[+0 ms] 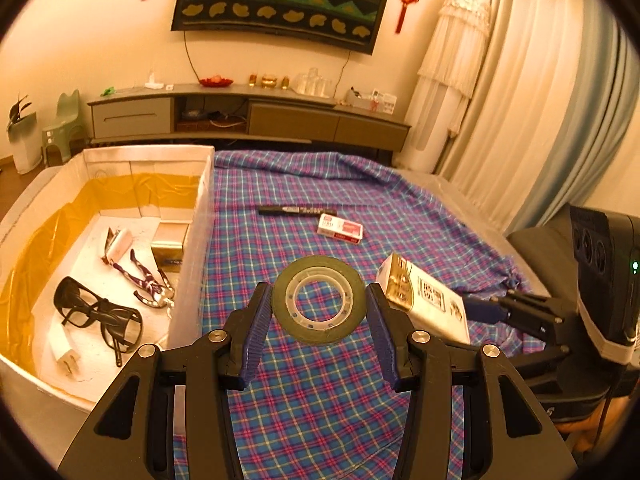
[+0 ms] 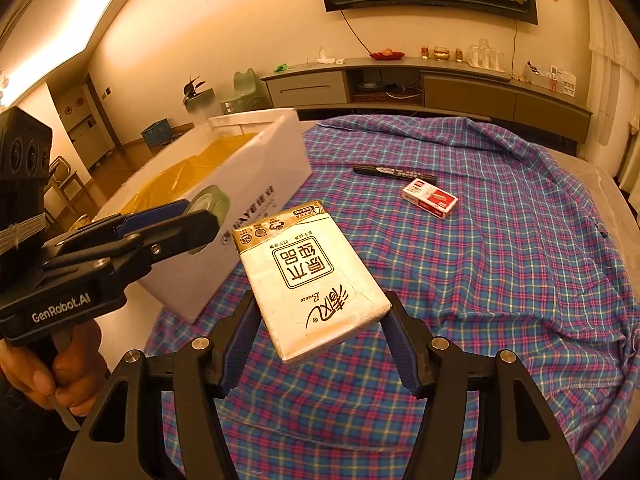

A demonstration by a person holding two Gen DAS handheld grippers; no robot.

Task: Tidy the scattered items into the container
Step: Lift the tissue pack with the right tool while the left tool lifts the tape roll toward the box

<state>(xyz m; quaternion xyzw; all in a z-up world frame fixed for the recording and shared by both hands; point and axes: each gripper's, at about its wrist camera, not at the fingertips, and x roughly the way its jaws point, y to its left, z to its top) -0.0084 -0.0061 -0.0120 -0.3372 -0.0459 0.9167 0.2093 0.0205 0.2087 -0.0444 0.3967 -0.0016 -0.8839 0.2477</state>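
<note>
Lying on the cloth: one marker, one staple box. Being held: one tape roll, one tissue pack.

The left gripper hides most of the tape roll in the right wrist view. The white box wall hides part of the gold packet inside. Marker lettering is too small to read.
</note>
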